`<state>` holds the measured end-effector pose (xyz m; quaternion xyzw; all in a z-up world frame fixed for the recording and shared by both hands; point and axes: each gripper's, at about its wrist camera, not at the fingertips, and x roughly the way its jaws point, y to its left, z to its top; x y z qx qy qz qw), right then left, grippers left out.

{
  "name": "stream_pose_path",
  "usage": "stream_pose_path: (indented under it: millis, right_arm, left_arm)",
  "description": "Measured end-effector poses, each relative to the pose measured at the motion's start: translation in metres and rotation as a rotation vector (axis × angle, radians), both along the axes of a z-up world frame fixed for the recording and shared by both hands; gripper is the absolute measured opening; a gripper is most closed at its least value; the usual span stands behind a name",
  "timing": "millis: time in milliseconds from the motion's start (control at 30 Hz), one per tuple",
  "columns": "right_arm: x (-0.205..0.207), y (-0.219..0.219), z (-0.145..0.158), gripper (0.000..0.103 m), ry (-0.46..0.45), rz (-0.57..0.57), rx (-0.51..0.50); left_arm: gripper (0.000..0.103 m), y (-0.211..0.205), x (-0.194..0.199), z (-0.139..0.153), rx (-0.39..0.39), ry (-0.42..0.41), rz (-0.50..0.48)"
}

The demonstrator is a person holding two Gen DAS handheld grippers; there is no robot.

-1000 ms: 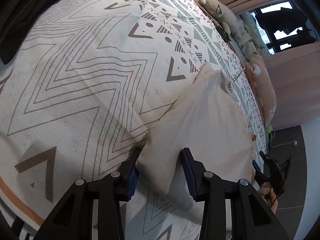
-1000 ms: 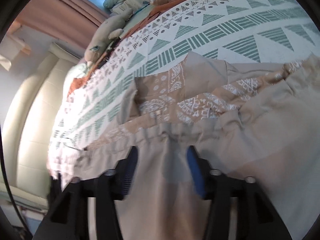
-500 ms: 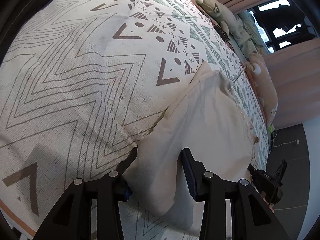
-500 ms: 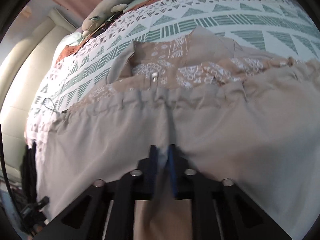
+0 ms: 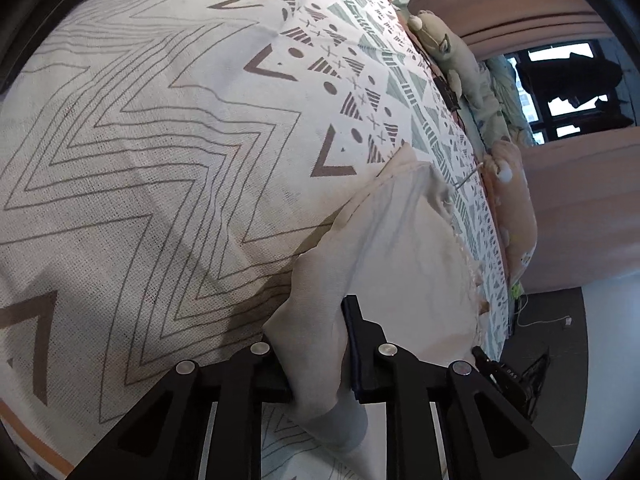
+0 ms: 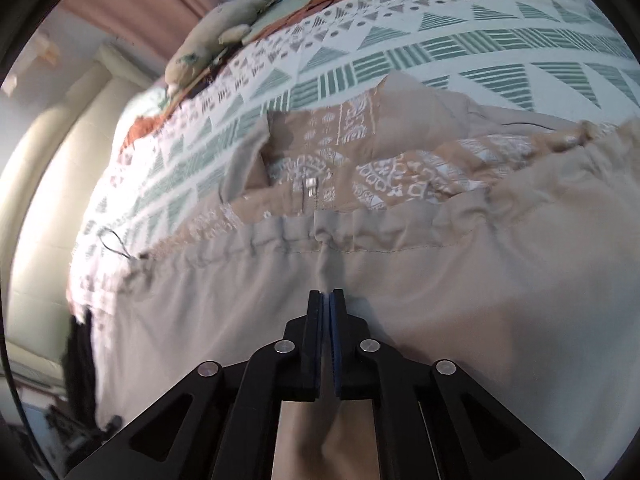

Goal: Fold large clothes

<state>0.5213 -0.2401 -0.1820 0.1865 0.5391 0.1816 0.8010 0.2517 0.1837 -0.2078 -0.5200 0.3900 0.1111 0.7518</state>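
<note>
Two claws, one garment, and we take them left to right. Our left claw (image 5: 316, 344) has its jaws around a bunched corner of the beige garment (image 5: 404, 256), cloth filling the gap between them, though one finger is hidden behind the fabric, so how firmly it bites we cannot tell. That corner lies on the patterned bedspread (image 5: 160, 140), with stuffed toys (image 5: 460, 60) lined up along the far edge. Over to our right claw (image 6: 325, 296): jaws pressed nearly together on a thin pleat of the garment (image 6: 500, 300), just below its gathered waistband (image 6: 320, 236). The garment lies spread across the bed. Risks, as we judge them: the right pinch holds only a sliver, so a quick lift could slip it free; and the left claw's bunched hold could drag the fold crooked.
</note>
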Motion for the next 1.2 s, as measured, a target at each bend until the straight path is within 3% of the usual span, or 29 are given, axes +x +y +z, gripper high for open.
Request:
stream_pose_path:
  millis: [33, 67, 100, 367, 700, 967, 1200]
  right_arm:
    - [-0.008, -0.006, 0.009, 0.024, -0.016, -0.01, 0.013]
    - [-0.015, -0.01, 0.018, 0.045, -0.037, -0.016, 0.011]
    - [-0.022, -0.014, 0.028, 0.055, -0.06, -0.024, 0.005]
    - [-0.095, -0.028, 0.065, 0.055, -0.137, -0.003, -0.014]
    - [-0.156, -0.019, 0.064, 0.055, -0.14, 0.043, -0.011]
    - [-0.195, 0.009, 0.058, 0.055, -0.127, 0.107, 0.0]
    - [-0.221, 0.033, 0.062, 0.052, -0.133, 0.151, 0.041]
  left_arm:
    - [0.018, 0.0, -0.001, 0.005, 0.003, -0.015, -0.006]
    - [0.017, 0.001, -0.002, 0.01, 0.004, -0.031, -0.011]
    - [0.017, 0.001, -0.003, 0.014, 0.002, -0.044, -0.016]
    - [0.013, 0.007, -0.014, 0.029, -0.035, -0.107, -0.016]
    - [0.012, 0.021, -0.051, 0.042, -0.029, -0.147, -0.001]
    - [0.011, 0.052, -0.087, 0.06, -0.013, -0.176, 0.046]
    - [0.011, 0.058, -0.098, 0.078, -0.001, -0.206, 0.026]
